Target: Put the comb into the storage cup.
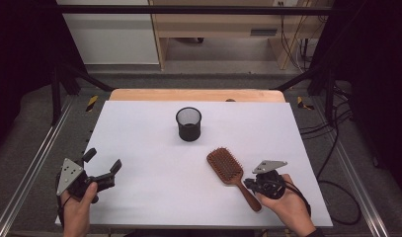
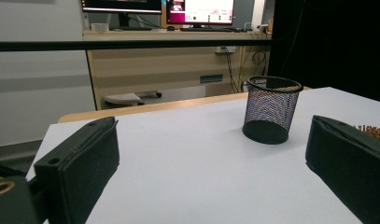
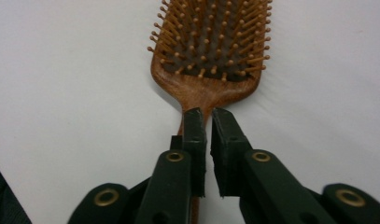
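The brown wooden paddle hairbrush (image 1: 227, 170) lies bristles-up on the white bench (image 1: 154, 197), near the right edge, with its handle running toward the near right corner. The right gripper (image 3: 206, 116) sits over that handle just below the neck. Its jaws are nearly pressed together, a thin slit between them, and seem to be above the wood, not pinching it. The step in hand looks like taking hold of the handle.

To do it well, spread the jaws wider than the handle, drop them so one pad goes down each side, and centre them across the narrow part before squeezing. Grip close to the head so the heavy end does not swing down on lifting.

The left gripper (image 1: 102, 170) rests at the near left with jaws spread wide and nothing between them. The black wire-mesh pen cup (image 1: 188, 123) stands upright toward the far middle, well apart from the brush, so lift clear before carrying anything that way.
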`<state>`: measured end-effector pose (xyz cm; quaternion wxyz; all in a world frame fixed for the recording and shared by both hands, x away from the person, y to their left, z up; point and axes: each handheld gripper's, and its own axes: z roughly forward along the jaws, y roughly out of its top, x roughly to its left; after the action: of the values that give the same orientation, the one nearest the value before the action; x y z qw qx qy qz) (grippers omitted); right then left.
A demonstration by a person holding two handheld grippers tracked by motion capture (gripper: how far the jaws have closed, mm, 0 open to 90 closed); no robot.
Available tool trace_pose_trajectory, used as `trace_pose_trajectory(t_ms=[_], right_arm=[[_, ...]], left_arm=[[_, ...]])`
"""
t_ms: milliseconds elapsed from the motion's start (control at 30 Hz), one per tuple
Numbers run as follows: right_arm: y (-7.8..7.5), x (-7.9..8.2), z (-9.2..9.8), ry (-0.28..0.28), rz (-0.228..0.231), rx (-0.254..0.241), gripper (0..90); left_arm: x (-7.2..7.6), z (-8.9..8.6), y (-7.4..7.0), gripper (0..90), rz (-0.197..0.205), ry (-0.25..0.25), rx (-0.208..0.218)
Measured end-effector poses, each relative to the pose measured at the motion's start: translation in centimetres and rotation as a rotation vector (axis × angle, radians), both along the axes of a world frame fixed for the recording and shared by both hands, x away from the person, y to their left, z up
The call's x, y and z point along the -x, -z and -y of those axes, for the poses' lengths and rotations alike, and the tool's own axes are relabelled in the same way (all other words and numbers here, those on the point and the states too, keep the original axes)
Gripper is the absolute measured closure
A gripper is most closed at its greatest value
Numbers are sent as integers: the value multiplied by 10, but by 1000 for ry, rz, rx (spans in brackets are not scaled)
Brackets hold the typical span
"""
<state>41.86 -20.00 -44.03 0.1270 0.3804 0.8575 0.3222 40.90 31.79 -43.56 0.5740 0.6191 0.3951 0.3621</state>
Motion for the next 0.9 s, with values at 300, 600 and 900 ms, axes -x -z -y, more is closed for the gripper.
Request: trace_pose_trajectory(t_ms=[300, 600, 900], right_arm=[[-1, -1, -7, 23, 52, 3, 458], [-1, -3, -12, 101, 88, 7, 181], [9, -2, -19, 104, -26, 13, 92]], left_arm=[[0, 0, 0, 31, 0, 0, 2], [0, 0, 1, 27, -6, -4, -1], [0, 0, 1, 23, -9, -10, 0]])
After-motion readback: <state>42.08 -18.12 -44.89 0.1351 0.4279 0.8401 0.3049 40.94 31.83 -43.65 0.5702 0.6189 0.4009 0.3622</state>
